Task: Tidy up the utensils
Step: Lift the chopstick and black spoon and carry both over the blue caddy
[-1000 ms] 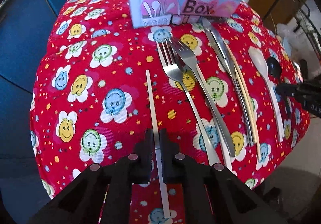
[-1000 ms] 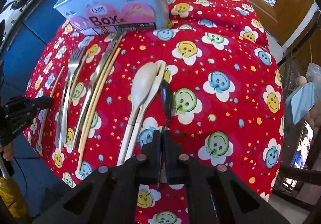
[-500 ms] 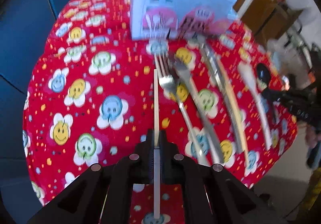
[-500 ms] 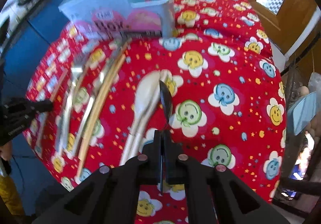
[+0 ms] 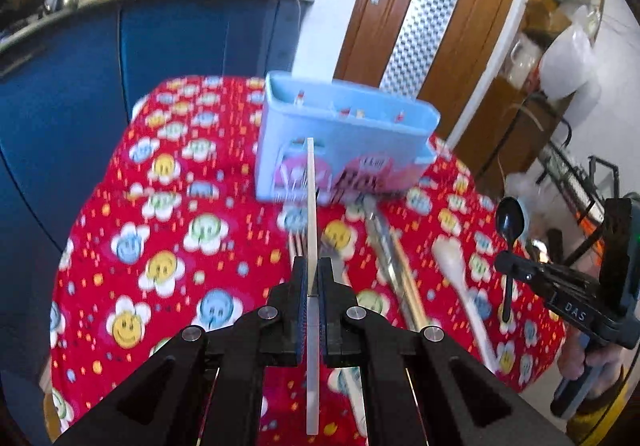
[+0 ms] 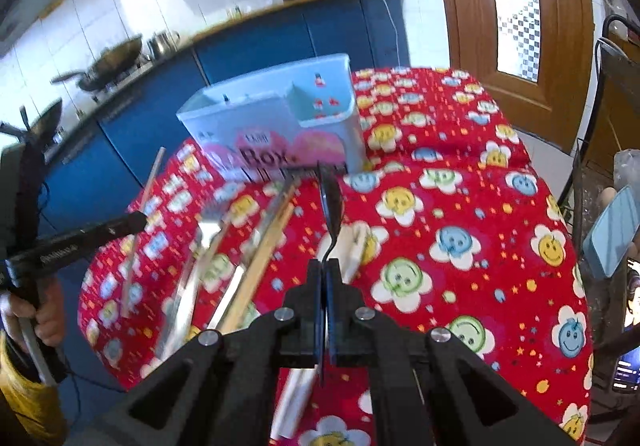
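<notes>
Left tool [image 5: 308,278] is pinching a pale chopstick [image 5: 311,206] near mid-length, tip aimed at the blue box [image 5: 344,142]. It looks light, stiff and slick, so a grip nearer the middle should keep it from swivelling. Right tool [image 6: 325,278] is clamped on a black spoon [image 6: 330,202] by its thin handle, bowl forward and raised off the cloth [image 6: 460,206]. Left lying on the cloth: two forks [image 6: 208,230], a knife with chopsticks [image 6: 268,242] bunched too tightly to count, and pale spoons [image 5: 456,266], probably two.
</notes>
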Motion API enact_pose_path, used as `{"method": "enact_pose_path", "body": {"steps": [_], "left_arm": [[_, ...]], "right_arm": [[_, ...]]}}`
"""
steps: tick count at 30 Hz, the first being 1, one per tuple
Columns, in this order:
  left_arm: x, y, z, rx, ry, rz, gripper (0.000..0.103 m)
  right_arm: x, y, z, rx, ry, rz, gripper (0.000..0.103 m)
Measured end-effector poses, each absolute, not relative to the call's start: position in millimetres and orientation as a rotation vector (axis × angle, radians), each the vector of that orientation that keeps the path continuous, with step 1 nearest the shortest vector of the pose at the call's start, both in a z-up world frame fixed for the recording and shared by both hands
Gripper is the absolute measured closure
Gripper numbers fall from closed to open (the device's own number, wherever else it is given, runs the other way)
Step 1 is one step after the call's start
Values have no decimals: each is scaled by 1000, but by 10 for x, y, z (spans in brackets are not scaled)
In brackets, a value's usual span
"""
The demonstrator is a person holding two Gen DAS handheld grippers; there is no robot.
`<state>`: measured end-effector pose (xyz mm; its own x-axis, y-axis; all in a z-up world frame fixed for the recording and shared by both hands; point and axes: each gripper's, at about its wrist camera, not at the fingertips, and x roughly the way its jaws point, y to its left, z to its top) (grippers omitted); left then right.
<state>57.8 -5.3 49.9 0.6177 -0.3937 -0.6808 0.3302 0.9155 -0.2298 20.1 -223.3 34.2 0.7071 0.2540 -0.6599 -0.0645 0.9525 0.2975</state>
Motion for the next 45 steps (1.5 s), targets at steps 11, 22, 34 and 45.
{"method": "enact_pose_path", "body": {"steps": [11, 22, 34, 45], "left_arm": [[734, -144, 1028, -104, 586, -396, 98], [1015, -310, 1447, -130, 419, -374, 98], [1485, -503, 1471, -107, 255, -340, 98], [1814, -443, 912, -115, 242, -248, 98]], "right_arm": [[250, -2209, 741, 200, 610, 176, 99], [399, -2293, 873, 222, 562, 181, 99], [716, -2405, 922, 260, 528, 200, 99], [1426, -2243, 906, 267, 405, 261, 99]]}}
